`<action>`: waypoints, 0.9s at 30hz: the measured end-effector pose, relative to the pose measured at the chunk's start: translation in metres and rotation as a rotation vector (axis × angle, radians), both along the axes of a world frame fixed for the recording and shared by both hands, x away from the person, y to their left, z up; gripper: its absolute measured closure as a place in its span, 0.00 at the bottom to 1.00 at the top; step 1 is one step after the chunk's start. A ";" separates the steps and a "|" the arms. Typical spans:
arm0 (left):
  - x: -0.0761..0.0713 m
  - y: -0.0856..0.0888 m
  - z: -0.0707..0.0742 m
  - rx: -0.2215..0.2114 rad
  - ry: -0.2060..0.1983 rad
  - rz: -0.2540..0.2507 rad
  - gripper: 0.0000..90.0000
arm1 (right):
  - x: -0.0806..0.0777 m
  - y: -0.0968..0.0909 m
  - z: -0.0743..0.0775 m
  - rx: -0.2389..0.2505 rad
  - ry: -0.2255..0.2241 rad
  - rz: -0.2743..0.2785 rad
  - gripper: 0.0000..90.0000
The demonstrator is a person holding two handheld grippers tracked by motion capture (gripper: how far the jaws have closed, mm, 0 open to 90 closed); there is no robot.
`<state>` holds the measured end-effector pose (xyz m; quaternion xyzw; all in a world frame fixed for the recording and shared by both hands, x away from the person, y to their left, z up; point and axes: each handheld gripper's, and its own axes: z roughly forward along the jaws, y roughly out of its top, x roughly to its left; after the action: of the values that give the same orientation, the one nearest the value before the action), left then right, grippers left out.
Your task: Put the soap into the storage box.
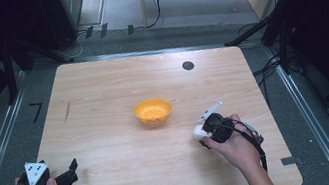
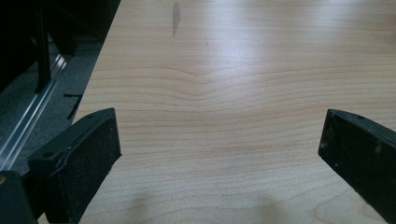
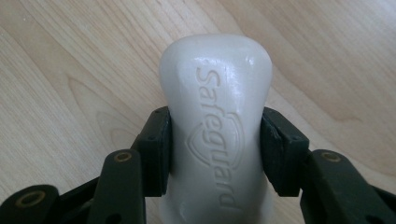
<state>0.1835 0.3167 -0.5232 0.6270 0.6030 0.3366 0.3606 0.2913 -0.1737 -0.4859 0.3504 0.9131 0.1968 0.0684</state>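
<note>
Pinched between both jaws of the right gripper, a white soap bar embossed "Safeguard" is held just above the wooden table — near an orange bowl at centre. The left gripper is held released over bare wood by the table's near-left edge.

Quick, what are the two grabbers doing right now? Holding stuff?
Left gripper: open, holding nothing, over the table.
Right gripper: shut on the white soap bar.
</note>
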 end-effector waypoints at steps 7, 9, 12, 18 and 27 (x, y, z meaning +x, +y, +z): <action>0.000 0.001 0.000 0.000 0.003 -0.002 0.00 | 0.005 -0.001 0.010 -0.004 -0.009 0.022 0.57; 0.000 0.001 0.000 0.001 0.003 -0.002 0.00 | 0.007 -0.001 0.014 -0.010 -0.011 0.037 0.57; 0.000 0.001 0.000 0.001 0.004 -0.002 0.00 | 0.010 -0.001 0.020 -0.011 -0.013 0.065 0.57; 0.000 0.001 0.000 0.000 0.004 -0.002 0.00 | 0.014 -0.001 0.025 -0.026 -0.018 0.098 0.57; 0.000 0.001 0.000 -0.003 0.005 -0.003 0.00 | 0.021 0.003 0.031 -0.021 -0.027 0.137 0.57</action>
<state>0.1836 0.3178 -0.5231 0.6283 0.6034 0.3337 0.3604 0.3128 -0.1704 -0.4554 0.2835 0.9360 0.1963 0.0707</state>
